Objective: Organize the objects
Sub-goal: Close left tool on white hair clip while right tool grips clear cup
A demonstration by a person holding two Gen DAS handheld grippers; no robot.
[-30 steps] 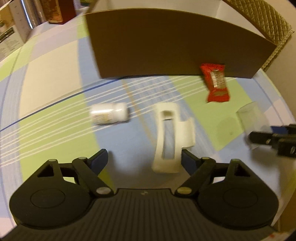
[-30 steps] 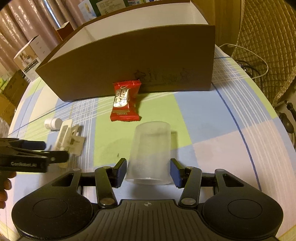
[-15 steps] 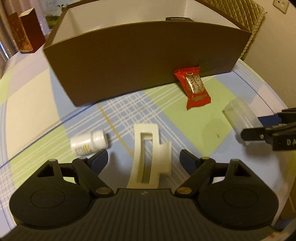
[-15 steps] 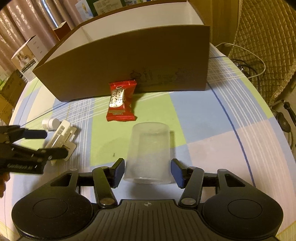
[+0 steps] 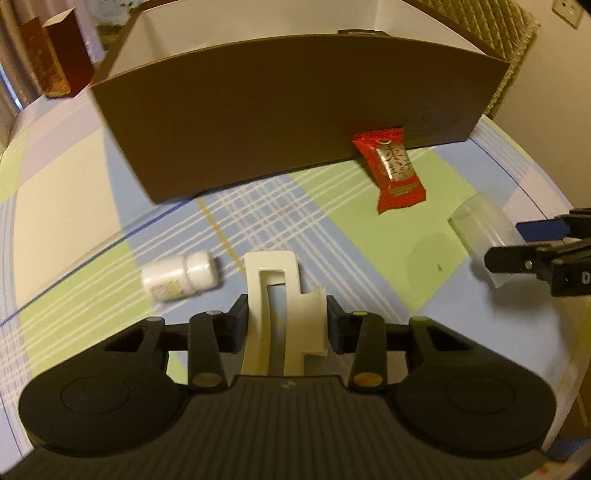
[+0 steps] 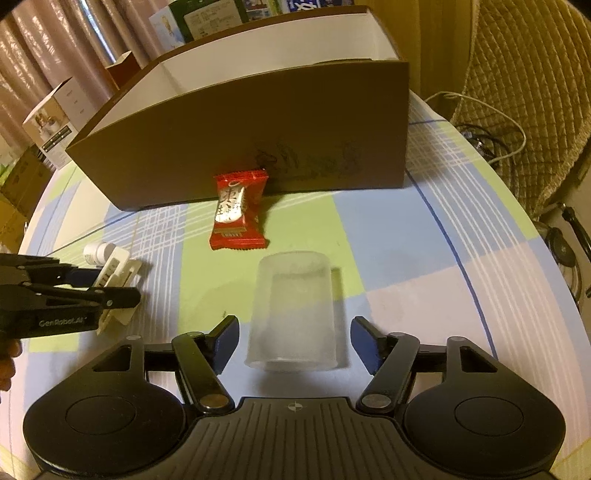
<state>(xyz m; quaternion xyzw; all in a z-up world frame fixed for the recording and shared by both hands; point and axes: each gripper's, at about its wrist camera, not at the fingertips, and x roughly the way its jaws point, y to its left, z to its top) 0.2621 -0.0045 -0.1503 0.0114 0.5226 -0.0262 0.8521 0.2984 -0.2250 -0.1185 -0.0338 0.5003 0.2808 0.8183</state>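
Note:
My left gripper (image 5: 284, 325) is shut on a white plastic clip (image 5: 273, 295) that lies on the checked tablecloth; it shows in the right wrist view (image 6: 118, 273) too. A small white pill bottle (image 5: 179, 276) lies on its side just left of the clip. My right gripper (image 6: 295, 341) is open, its jaws on either side of a clear frosted cup (image 6: 295, 310) standing upside down, not touching it. A red snack packet (image 6: 238, 210) lies against the front wall of the brown cardboard box (image 6: 258, 140).
The box is open at the top with white inner walls (image 5: 258, 22). Small cartons (image 6: 55, 122) stand at the back left of the table. A quilted chair (image 6: 532, 92) and cables (image 6: 491, 129) lie beyond the table's right edge (image 6: 554, 258).
My left gripper moved forward around the white clip and shut on it. My right gripper's jaws opened wider around the cup, which stayed in place.

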